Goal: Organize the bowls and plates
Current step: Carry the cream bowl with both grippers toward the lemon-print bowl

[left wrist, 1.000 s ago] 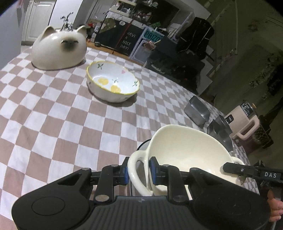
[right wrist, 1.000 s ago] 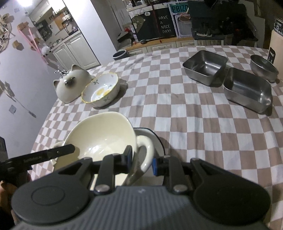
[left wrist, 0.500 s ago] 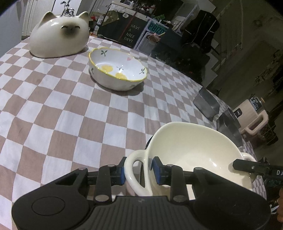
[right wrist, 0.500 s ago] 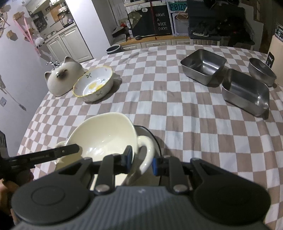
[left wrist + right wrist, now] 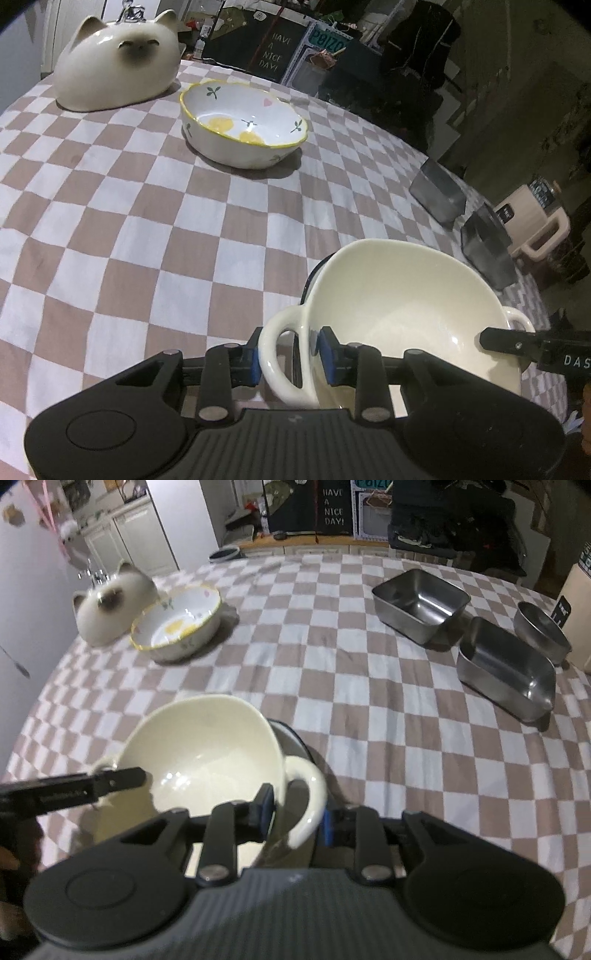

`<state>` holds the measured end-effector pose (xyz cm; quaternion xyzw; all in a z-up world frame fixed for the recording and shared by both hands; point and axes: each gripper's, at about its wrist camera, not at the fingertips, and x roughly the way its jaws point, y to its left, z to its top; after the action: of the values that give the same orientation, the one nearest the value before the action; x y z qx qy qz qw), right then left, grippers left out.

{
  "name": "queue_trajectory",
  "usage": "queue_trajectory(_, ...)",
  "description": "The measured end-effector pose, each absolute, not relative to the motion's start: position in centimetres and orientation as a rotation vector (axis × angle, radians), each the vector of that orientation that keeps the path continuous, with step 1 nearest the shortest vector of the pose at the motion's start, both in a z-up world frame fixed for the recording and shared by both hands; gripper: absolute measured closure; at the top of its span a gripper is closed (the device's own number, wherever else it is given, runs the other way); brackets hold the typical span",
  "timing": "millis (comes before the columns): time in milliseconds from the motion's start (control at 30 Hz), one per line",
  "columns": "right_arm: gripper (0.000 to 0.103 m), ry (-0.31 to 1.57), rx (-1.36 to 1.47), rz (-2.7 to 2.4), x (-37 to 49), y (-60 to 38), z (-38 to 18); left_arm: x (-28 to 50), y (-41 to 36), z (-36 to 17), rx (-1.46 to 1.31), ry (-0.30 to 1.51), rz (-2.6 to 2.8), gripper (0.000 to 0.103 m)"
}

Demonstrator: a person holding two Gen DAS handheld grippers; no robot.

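A cream bowl with two loop handles (image 5: 402,310) is held between both grippers above the checkered table. My left gripper (image 5: 291,354) is shut on its left handle (image 5: 275,354). My right gripper (image 5: 295,812) is shut on its right handle (image 5: 306,797); the bowl also shows in the right wrist view (image 5: 203,753). A dark-rimmed dish (image 5: 291,738) lies under the bowl, mostly hidden. A flowered bowl with a yellow rim (image 5: 243,125) stands further back, also in the right wrist view (image 5: 177,624).
A cat-shaped ceramic dish (image 5: 114,74) lies upside down beside the flowered bowl. Two rectangular steel containers (image 5: 421,602) (image 5: 506,668) and a round steel bowl (image 5: 539,627) stand at the right. The table (image 5: 110,229) has a brown-and-white checkered cloth.
Both grippers have carried the cream bowl forward and higher, toward the flowered bowl. Their grips on the handles are unchanged.
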<state>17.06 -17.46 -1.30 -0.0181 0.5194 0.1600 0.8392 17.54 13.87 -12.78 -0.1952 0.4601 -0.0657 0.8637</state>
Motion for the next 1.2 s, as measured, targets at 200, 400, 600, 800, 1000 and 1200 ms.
queue_trajectory(200,0.068,1.109,-0.053,0.347,17.2,-17.4,-1.7,17.3,13.7,-12.6,-0.381,0.987,-0.138,0.072)
queue_trajectory(400,0.065,1.126,-0.066,0.344,17.5,-17.2,-2.3,17.3,13.2,-12.2,-0.33,0.99,-0.135,0.072)
queue_trajectory(600,0.062,1.156,-0.056,0.342,17.9,-17.5,-3.0,17.3,12.8,-11.8,-0.313,0.987,-0.145,0.072)
queue_trajectory(800,0.053,1.171,-0.143,0.328,17.7,-16.8,-4.1,17.1,12.3,-11.3,-0.293,0.982,-0.183,0.071)
queue_trajectory(1000,0.052,1.142,-0.175,0.356,17.4,-16.8,-4.2,17.1,12.2,-11.3,-0.268,0.993,-0.191,0.071)
queue_trajectory(1200,0.053,1.131,-0.172,0.374,17.2,-17.1,-4.2,17.2,12.0,-11.2,-0.243,1.0,-0.196,0.071)
